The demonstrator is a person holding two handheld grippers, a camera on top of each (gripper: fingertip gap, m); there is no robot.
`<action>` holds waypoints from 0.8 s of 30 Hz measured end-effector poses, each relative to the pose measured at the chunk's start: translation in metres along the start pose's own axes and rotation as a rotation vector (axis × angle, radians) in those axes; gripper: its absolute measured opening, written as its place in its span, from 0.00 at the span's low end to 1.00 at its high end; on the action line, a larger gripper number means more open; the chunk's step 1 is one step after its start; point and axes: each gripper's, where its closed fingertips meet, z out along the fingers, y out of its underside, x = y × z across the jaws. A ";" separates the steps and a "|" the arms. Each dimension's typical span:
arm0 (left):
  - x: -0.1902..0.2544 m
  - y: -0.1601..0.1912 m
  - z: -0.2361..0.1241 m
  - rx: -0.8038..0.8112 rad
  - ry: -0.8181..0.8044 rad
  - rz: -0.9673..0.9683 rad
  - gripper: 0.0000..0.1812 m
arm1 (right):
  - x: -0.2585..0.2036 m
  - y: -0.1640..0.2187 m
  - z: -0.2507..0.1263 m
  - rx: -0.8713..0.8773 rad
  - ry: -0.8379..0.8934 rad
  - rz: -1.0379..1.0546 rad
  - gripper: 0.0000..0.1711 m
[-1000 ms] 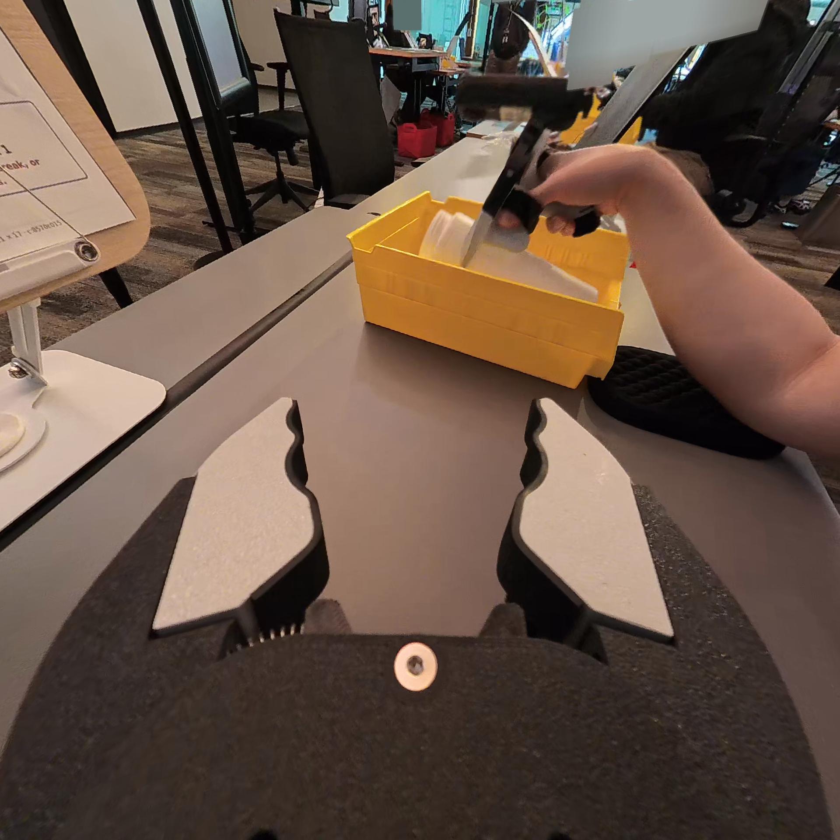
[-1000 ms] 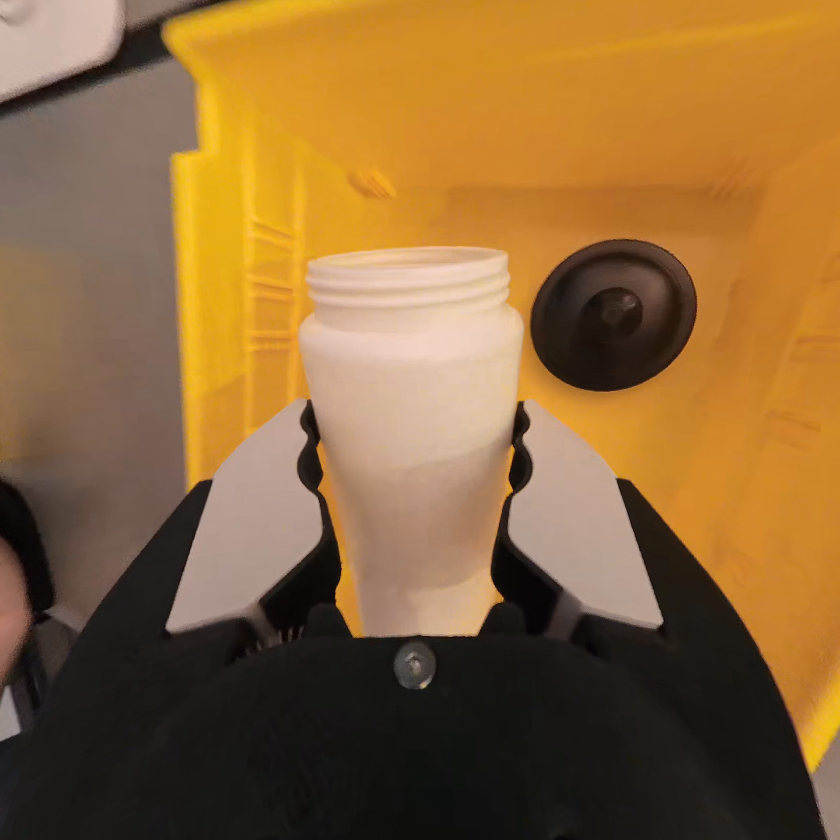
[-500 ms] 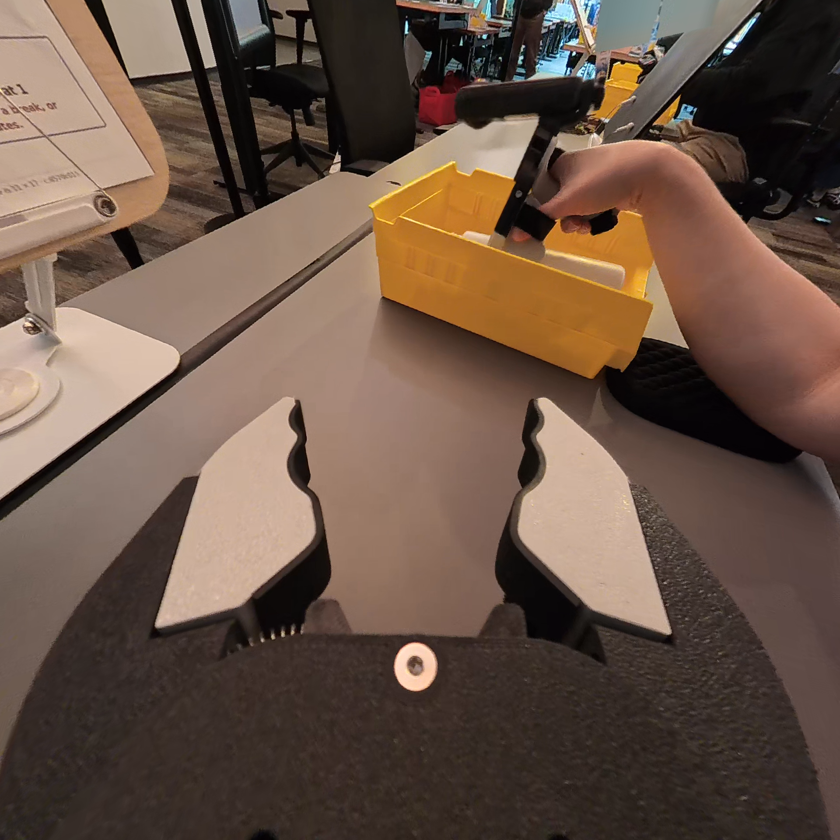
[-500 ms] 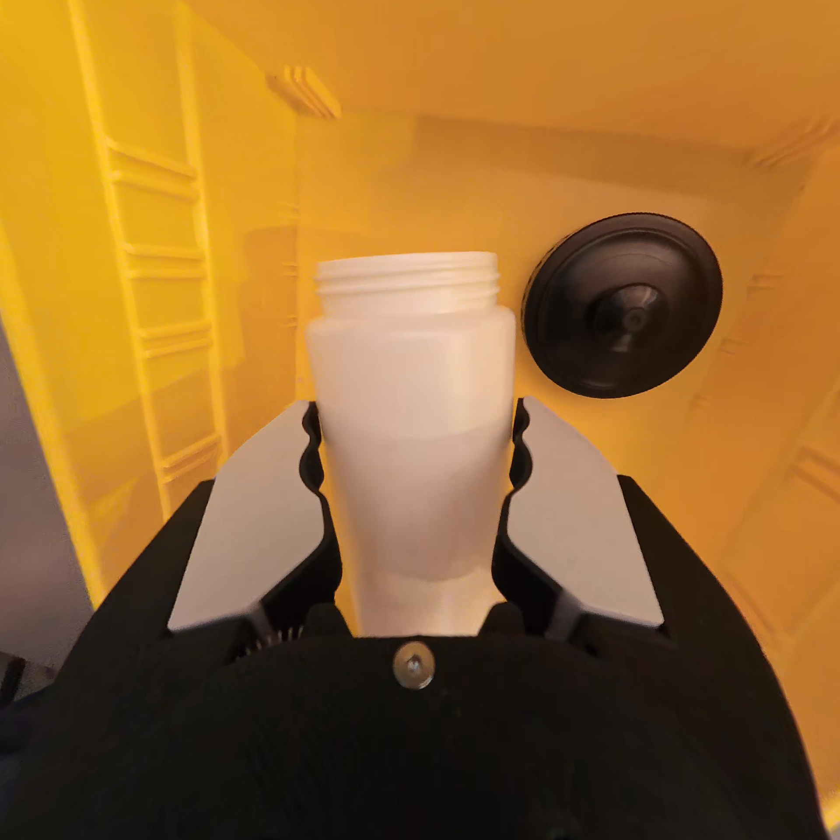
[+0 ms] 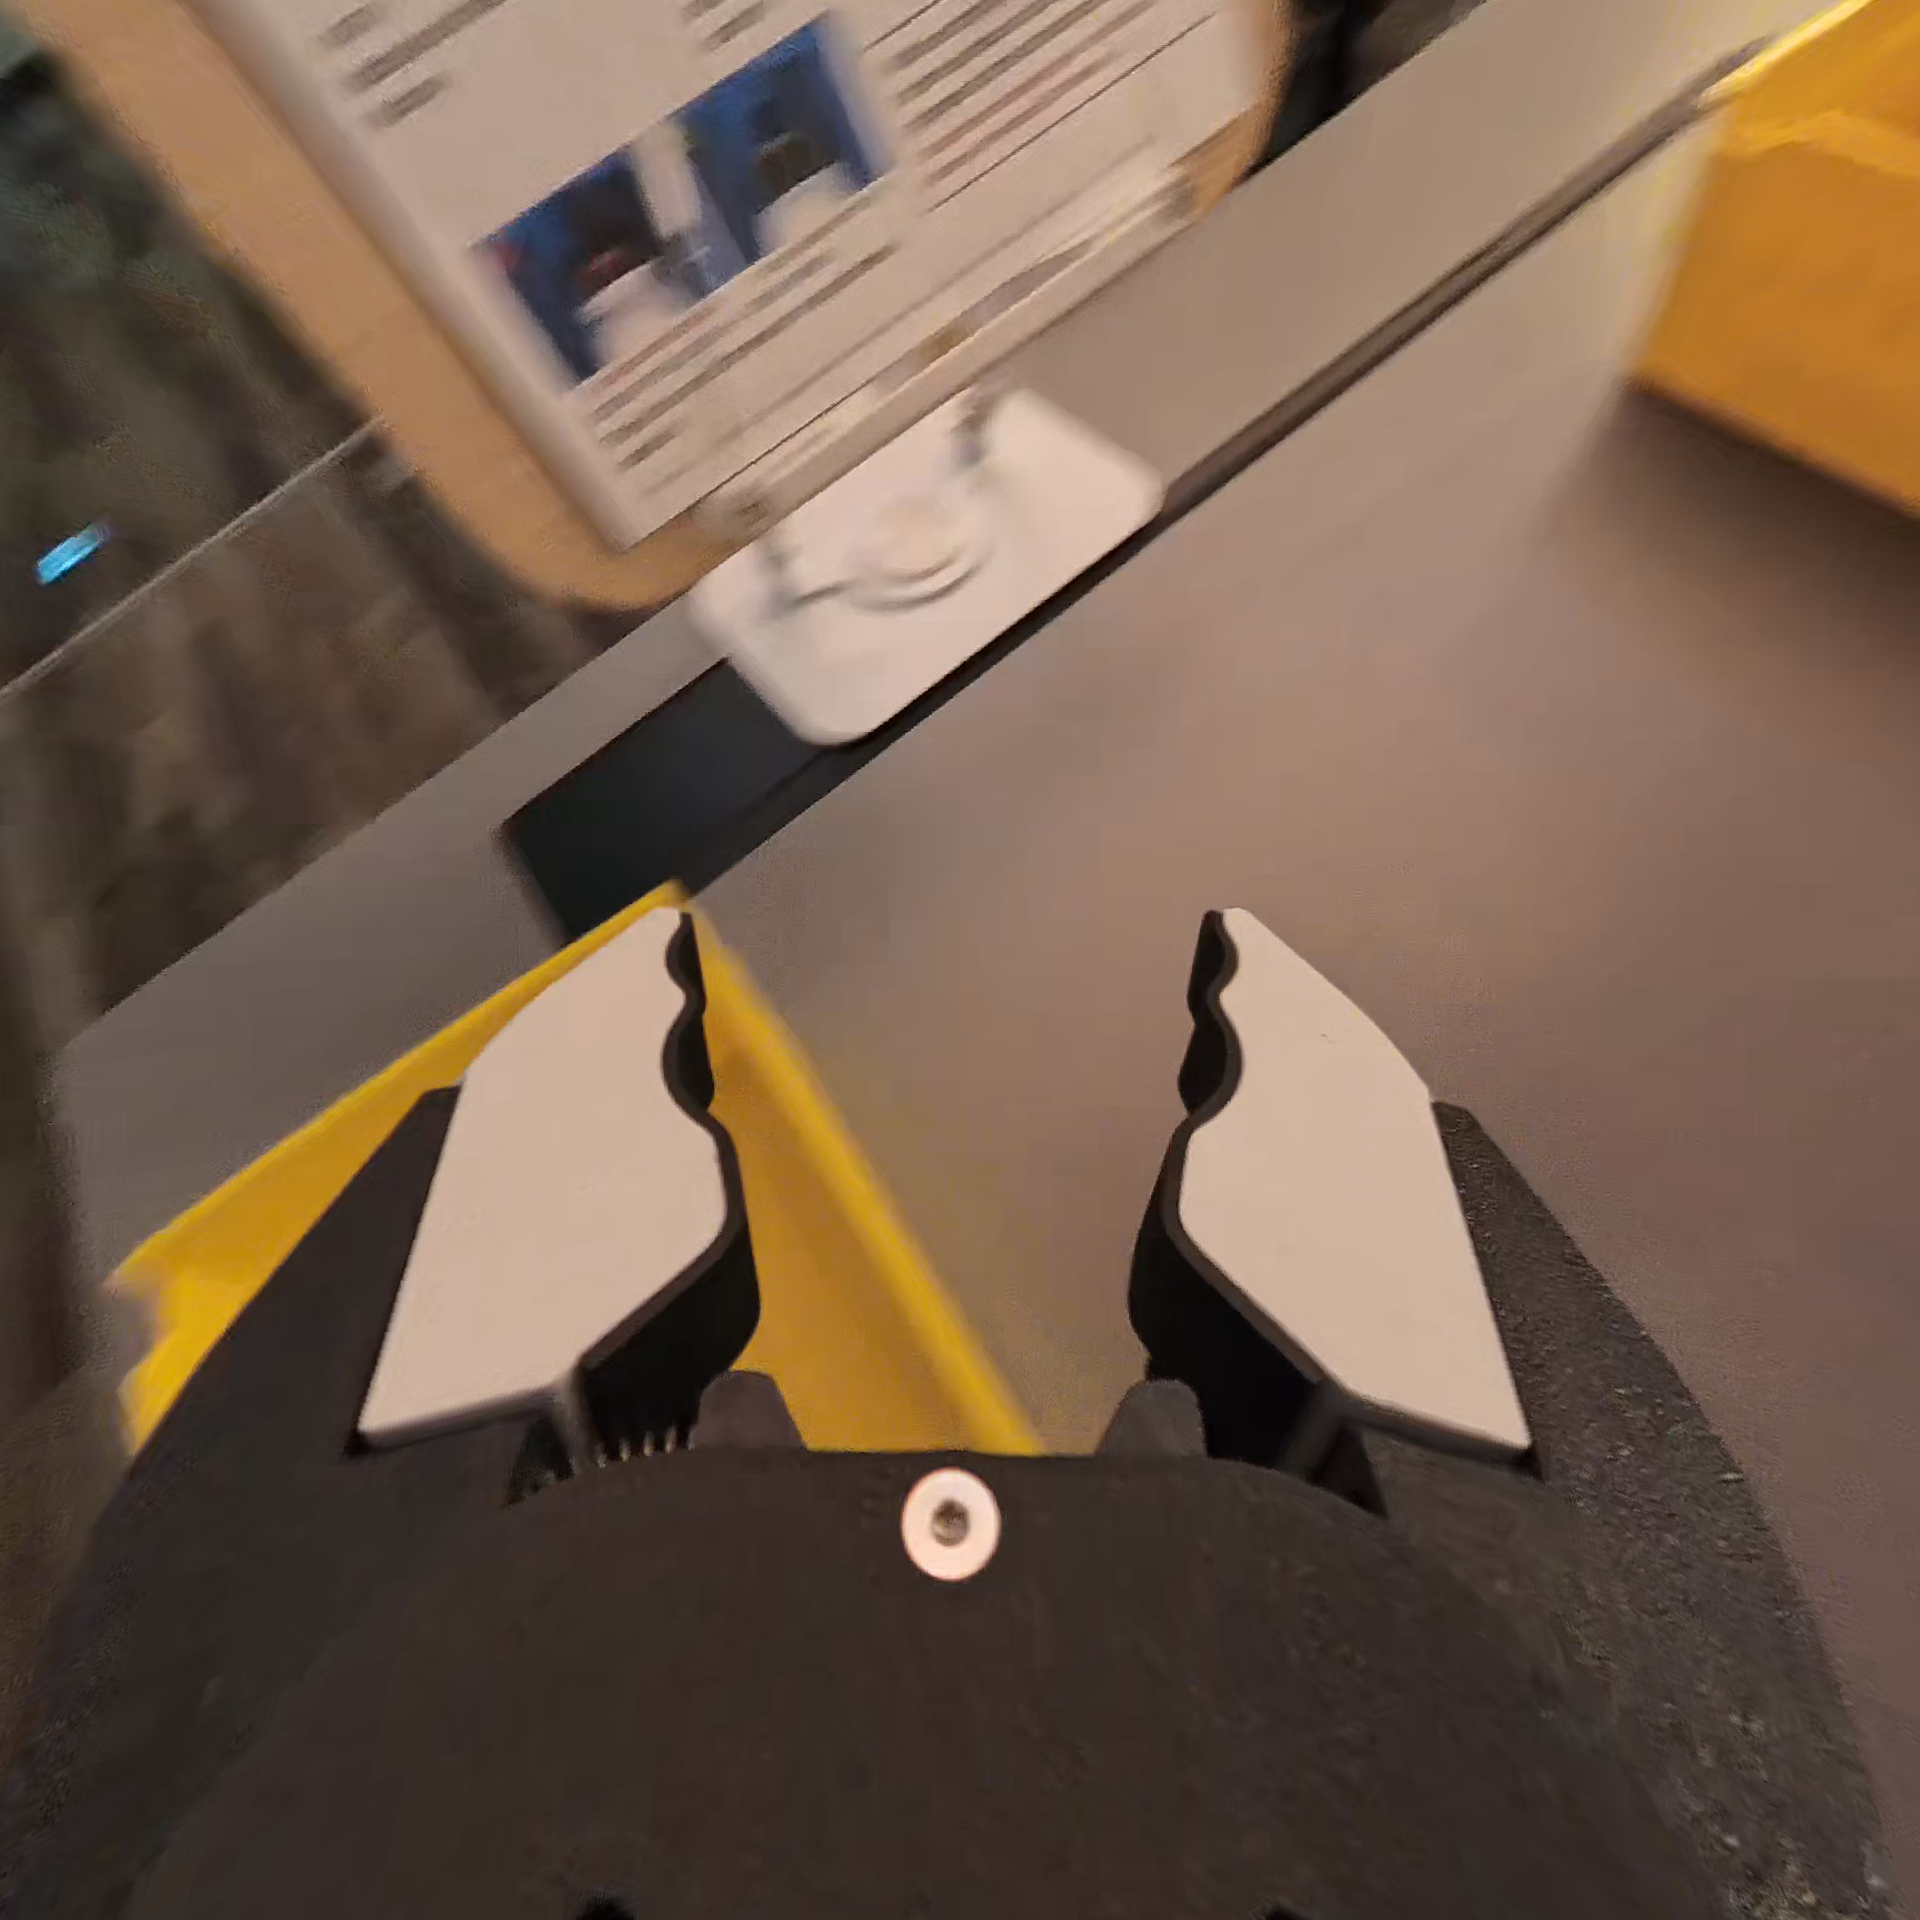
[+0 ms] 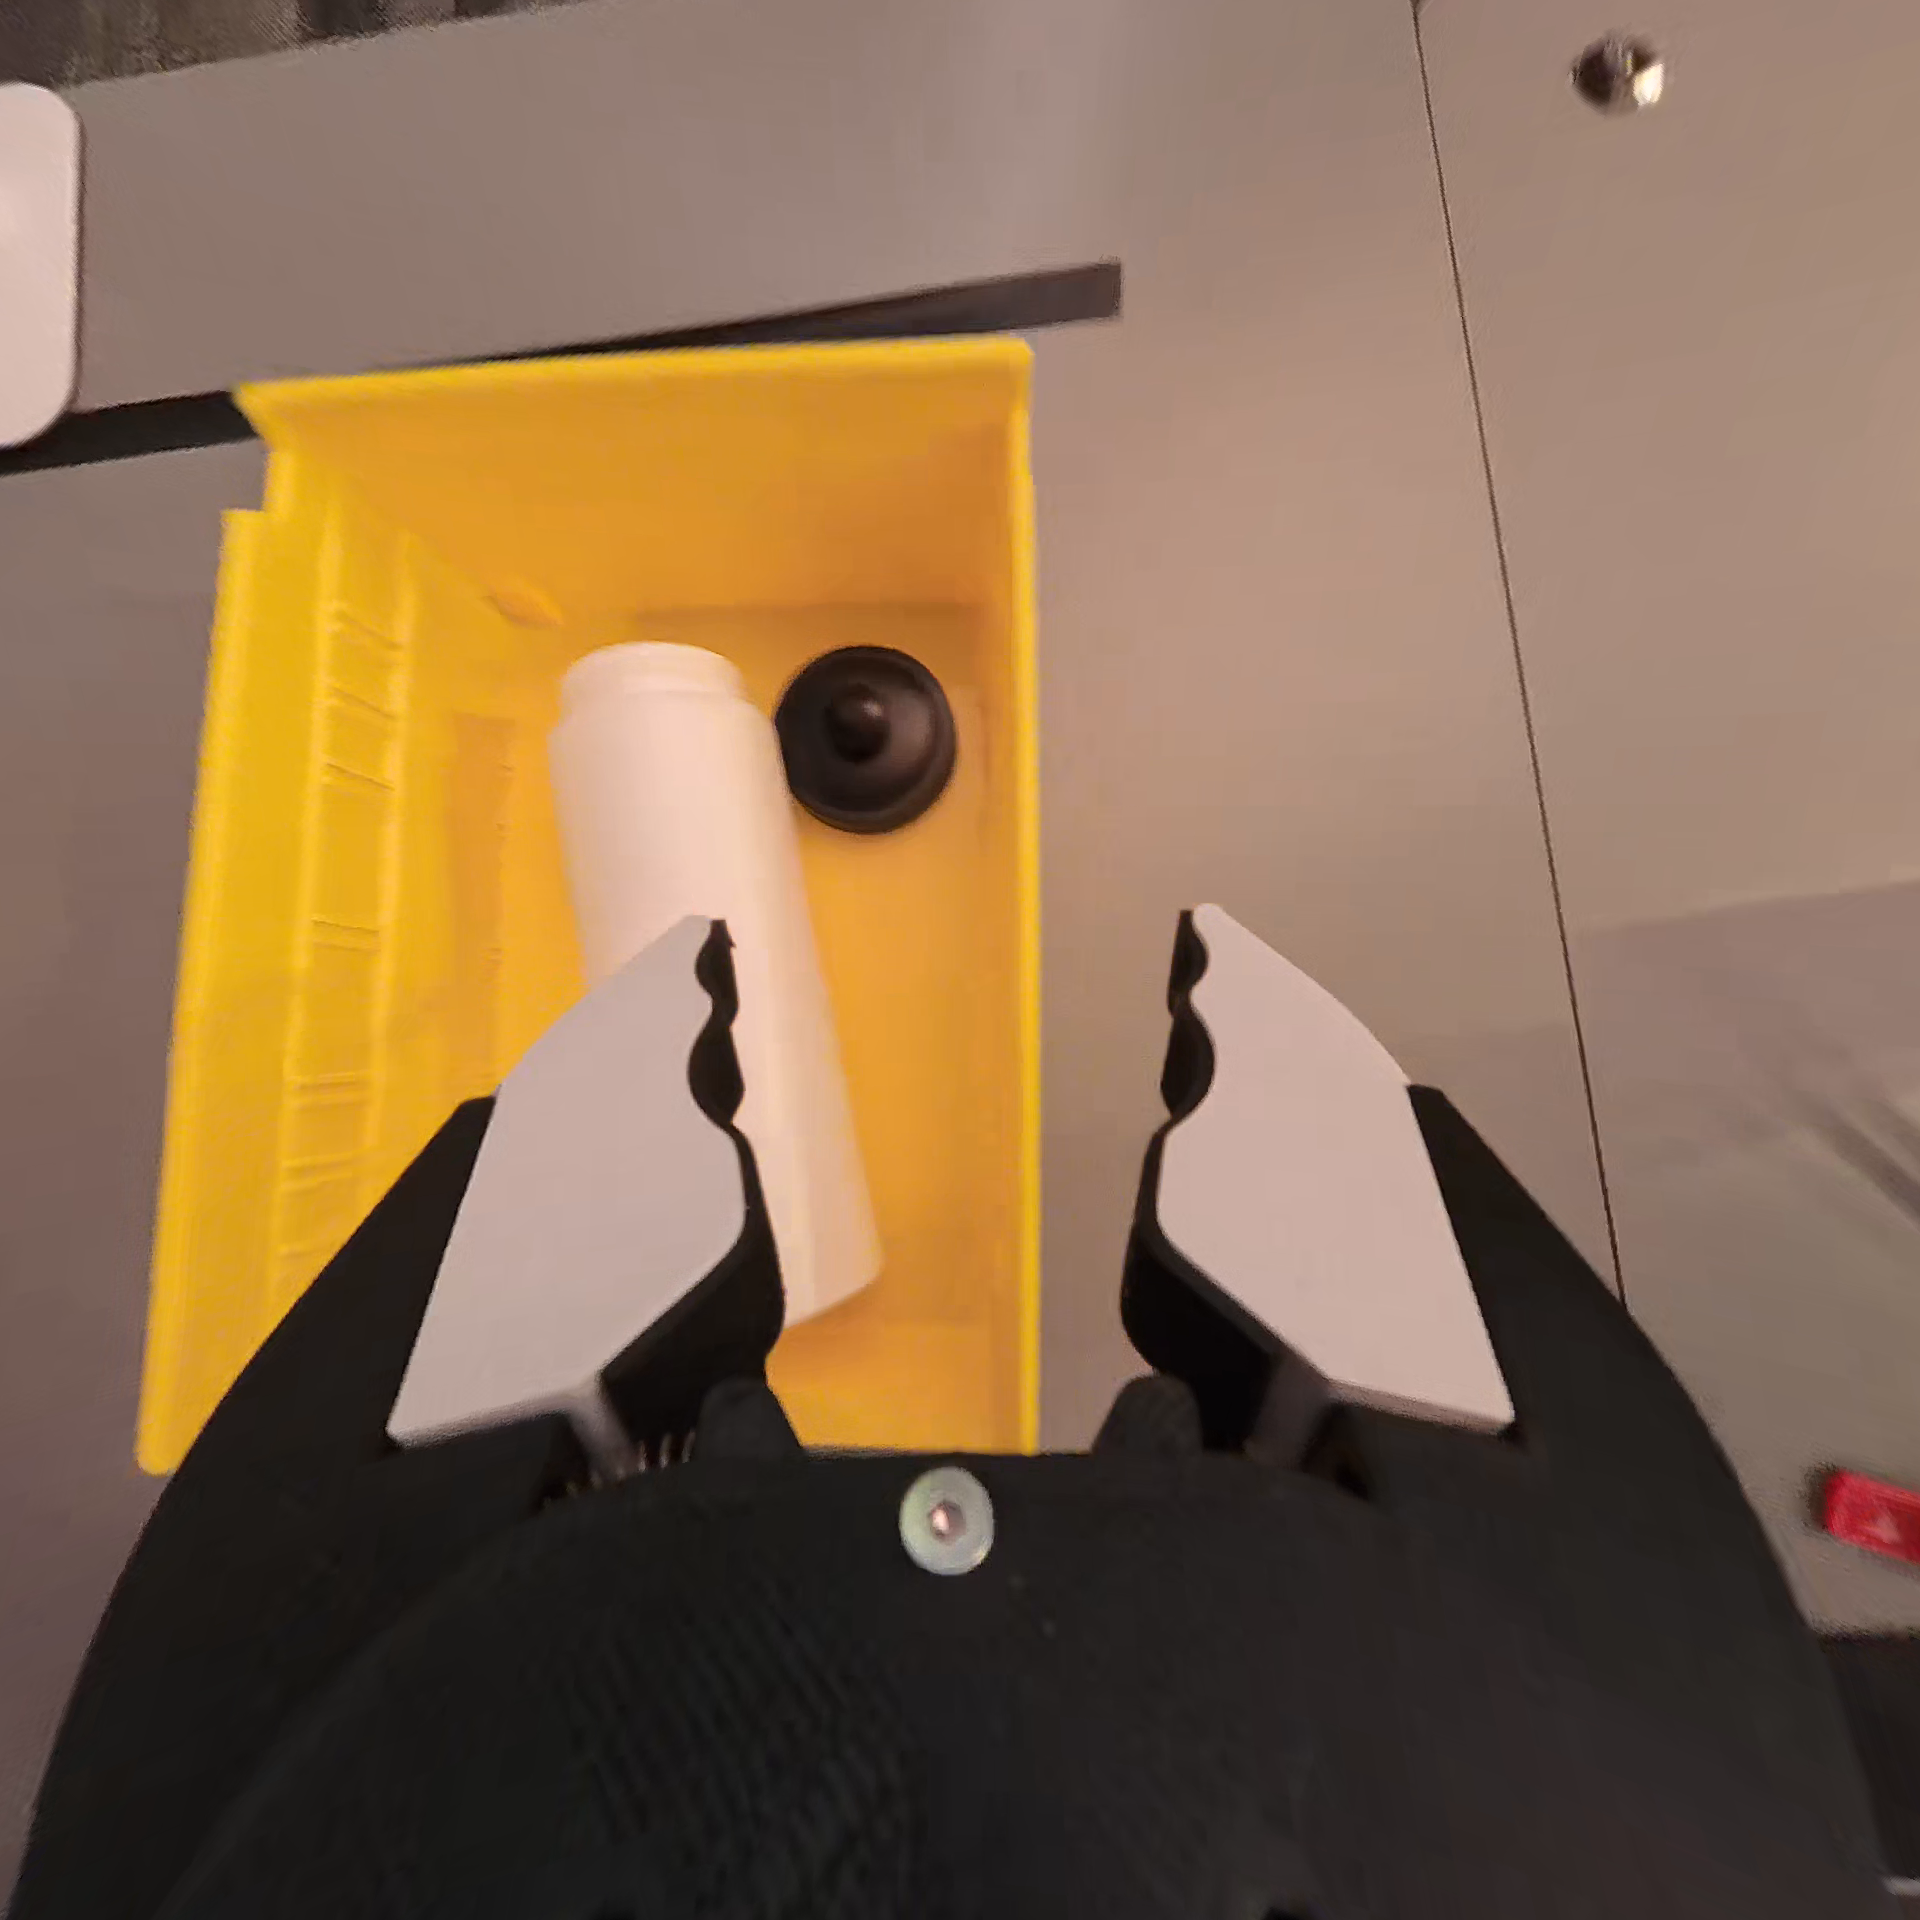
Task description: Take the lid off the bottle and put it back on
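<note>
Since the earlier frames the white bottle (image 6: 686, 894) has been released by the right gripper (image 6: 951, 940), which is now lifted well above the yellow bin (image 6: 997, 1039), and the left wrist view has been swung sharply towards the instruction sheet on its stand (image 5: 727, 260), with heavy blur. The right fingers (image 6: 603, 1164) are spread apart and nothing is held between them. The left gripper (image 5: 945, 935) is likewise seen with its fingers parted and empty above the grey counter (image 5: 1455, 779), a yellow bin edge showing beneath its left finger.

The bottle is laid on its side inside the bin, its threaded mouth uncapped and turned away from the camera. The black lid (image 6: 864, 753) is lying just beside the bottle's shoulder, apparently touching it, on the bin floor.

The lid is judged to be off and not yet replaced. For a clean refit, the bottle would best be gripped around its body by one gripper and stood or steadied, while the lid is taken by its rim with the other. The lid should be set squarely on the threads before it is turned, since a tilted start is likely to cross-thread. Care is advised near the bin walls, where room for the fingers is limited.
</note>
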 end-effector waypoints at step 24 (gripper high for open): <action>-0.159 0.239 -0.066 -0.660 -0.351 -0.510 0.29 | 0.009 0.074 0.078 -0.446 -0.096 0.031 0.04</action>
